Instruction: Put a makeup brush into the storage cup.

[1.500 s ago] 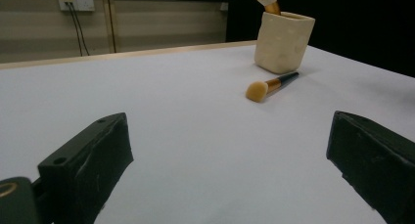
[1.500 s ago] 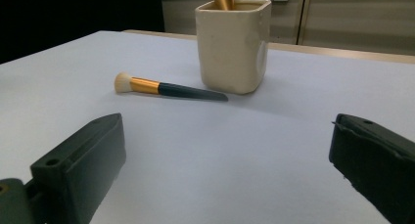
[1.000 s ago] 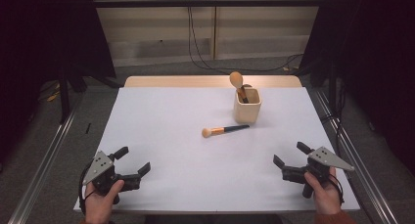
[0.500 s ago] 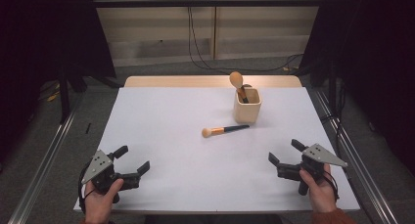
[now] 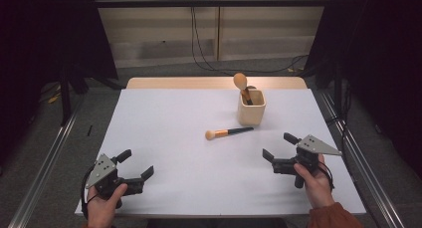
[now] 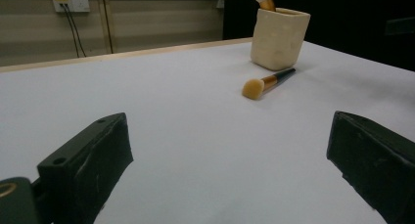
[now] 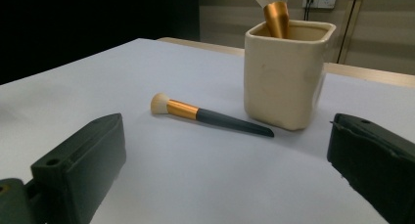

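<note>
One brush (image 5: pixel 241 82) already stands head-up in the cream holder (image 5: pixel 252 111); the second brush (image 5: pixel 228 133) lies flat on the white worktop (image 5: pixel 169 128), so judge the job roughly half done, with the pick-up, lift and insertion all remaining. Neither tool holds or touches anything. Your right tool (image 5: pixel 281 151) sits near the worktop's front right, jaws spread wide, aimed toward the loose brush. In the right gripper view this brush (image 7: pixel 205 114) lies ahead between the jaws but apart from them, its pale head to the left and its dark handle tip just beside the holder's (image 7: pixel 286 72) base. Your left tool (image 5: pixel 135 165) rests near the front left corner, jaws likewise wide; in the left gripper view the brush (image 6: pixel 266 82) lies well apart, ahead and to the right. The right tool is the nearer one; expect it to close on the handle.
</note>
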`<action>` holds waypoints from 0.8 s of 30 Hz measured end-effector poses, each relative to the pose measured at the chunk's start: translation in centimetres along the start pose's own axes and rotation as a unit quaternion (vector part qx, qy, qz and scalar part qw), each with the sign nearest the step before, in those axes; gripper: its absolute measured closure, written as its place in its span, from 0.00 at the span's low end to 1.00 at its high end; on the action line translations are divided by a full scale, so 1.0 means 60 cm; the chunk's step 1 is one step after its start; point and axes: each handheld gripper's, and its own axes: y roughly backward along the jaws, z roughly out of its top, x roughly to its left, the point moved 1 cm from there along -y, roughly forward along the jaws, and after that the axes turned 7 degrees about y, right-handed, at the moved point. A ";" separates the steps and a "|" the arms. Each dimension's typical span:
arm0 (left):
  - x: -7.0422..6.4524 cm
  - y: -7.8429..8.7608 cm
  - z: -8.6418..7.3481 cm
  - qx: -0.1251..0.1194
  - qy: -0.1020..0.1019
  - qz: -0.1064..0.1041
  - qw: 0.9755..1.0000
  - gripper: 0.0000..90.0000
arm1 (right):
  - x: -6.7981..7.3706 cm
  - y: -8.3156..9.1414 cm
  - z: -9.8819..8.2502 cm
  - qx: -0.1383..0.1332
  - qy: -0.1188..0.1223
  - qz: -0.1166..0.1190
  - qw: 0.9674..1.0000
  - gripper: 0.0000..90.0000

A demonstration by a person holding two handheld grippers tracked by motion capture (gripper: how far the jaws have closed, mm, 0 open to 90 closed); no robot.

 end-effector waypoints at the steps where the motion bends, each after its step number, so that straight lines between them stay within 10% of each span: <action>1: -0.001 0.000 0.000 0.001 0.000 -0.001 1.000 0.03 | -0.001 -0.004 0.003 0.001 0.003 0.002 1.000 0.01; 24: -0.003 -0.004 -0.001 0.003 0.005 -0.002 1.000 0.03 | -0.030 -0.070 0.048 -0.013 0.018 -0.003 1.000 0.01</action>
